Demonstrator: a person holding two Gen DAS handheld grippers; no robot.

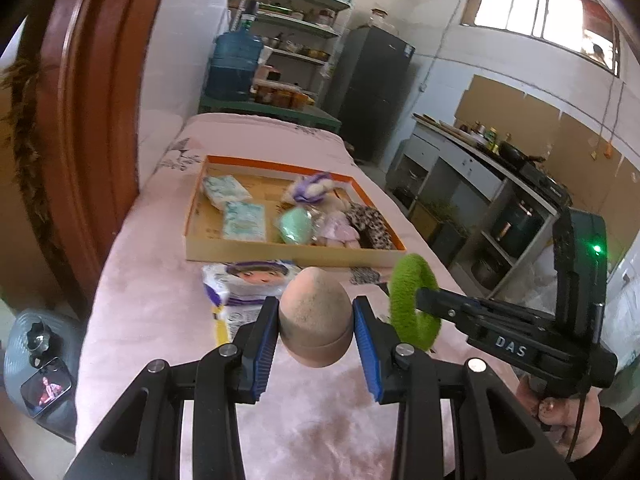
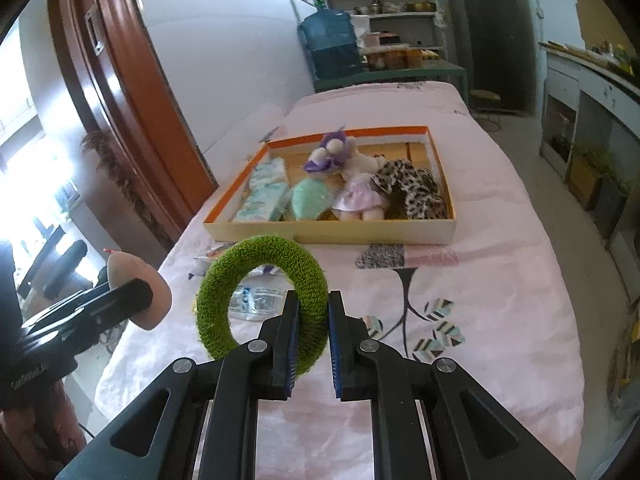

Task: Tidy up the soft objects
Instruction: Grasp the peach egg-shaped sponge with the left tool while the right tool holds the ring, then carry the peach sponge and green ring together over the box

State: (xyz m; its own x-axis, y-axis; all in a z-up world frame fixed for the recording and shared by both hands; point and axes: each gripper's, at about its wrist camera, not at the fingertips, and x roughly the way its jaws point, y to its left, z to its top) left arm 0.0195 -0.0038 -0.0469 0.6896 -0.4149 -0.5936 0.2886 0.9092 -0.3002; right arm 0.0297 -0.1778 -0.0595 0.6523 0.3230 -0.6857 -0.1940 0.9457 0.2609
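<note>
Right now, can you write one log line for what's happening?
left gripper: shut on sponge | right gripper: shut on green ring | tray: ahead on bed, part filled

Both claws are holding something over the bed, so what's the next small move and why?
Probably carry both forward over the tray and let go there. The left claw grips the beige sponge, the right claw pinches the green ring, and the tray ahead already holds other soft things, with bare floor near its back wall.
</note>
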